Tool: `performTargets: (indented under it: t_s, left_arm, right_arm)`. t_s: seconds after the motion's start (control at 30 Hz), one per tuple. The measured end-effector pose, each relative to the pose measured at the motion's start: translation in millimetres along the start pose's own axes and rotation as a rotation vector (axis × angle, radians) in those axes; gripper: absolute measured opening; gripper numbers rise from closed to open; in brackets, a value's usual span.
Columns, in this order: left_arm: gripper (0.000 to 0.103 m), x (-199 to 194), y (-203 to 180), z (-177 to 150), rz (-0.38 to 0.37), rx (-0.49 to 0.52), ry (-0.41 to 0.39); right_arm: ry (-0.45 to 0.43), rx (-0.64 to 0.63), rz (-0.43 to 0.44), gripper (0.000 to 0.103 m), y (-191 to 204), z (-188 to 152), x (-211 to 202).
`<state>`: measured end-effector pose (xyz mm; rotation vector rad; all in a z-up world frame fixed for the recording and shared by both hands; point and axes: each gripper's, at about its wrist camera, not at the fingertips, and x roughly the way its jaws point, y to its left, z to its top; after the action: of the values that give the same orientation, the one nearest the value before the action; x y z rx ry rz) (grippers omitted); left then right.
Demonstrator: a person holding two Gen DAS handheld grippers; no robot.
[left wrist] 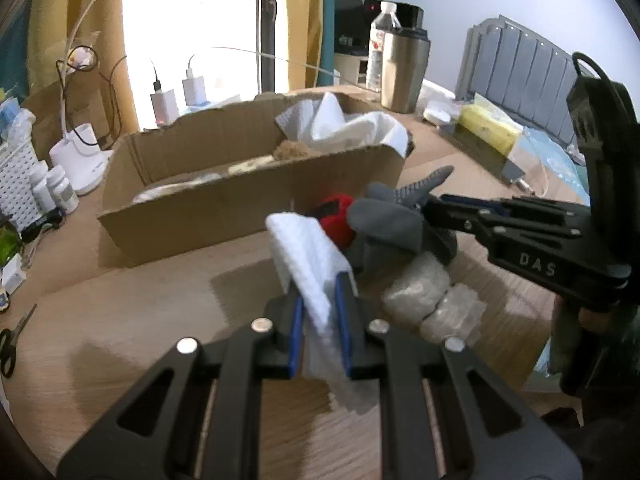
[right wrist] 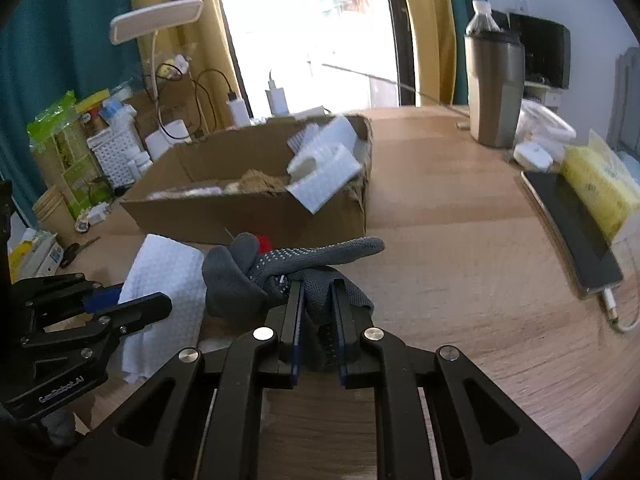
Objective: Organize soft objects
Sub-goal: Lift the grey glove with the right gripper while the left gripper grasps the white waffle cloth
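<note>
My left gripper (left wrist: 322,280) is shut on a white textured cloth (left wrist: 306,258), lifted a little off the wooden table (left wrist: 120,320). The cloth (right wrist: 164,280) also shows at the left of the right wrist view, held by the left gripper (right wrist: 132,300). My right gripper (right wrist: 317,285) is shut on a grey dotted glove (right wrist: 280,268). In the left wrist view that glove (left wrist: 388,216) hangs from the right gripper (left wrist: 430,204). A red soft object (left wrist: 338,216) lies behind the cloth. Two wrapped pale bundles (left wrist: 432,300) lie on the table beside it.
An open cardboard box (left wrist: 224,204) stands just beyond, holding white cloths (left wrist: 344,124) and a brown lump (left wrist: 290,152). A steel tumbler (right wrist: 494,92), a water bottle (left wrist: 382,44), a phone (right wrist: 572,224), a yellow pack (right wrist: 596,184), chargers and a white basket (left wrist: 16,184) ring the table.
</note>
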<state>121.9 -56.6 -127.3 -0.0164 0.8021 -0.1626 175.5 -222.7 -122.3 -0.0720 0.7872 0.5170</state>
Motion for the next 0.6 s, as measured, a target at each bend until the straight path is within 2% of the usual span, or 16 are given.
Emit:
performTargets:
  t_s: [0.6]
  left_arm:
    - [0.016,-38,24,13,0.004,-0.038,-0.112]
  right_arm:
    - [-0.084,-0.047,-0.022,0.014,19,24,-34]
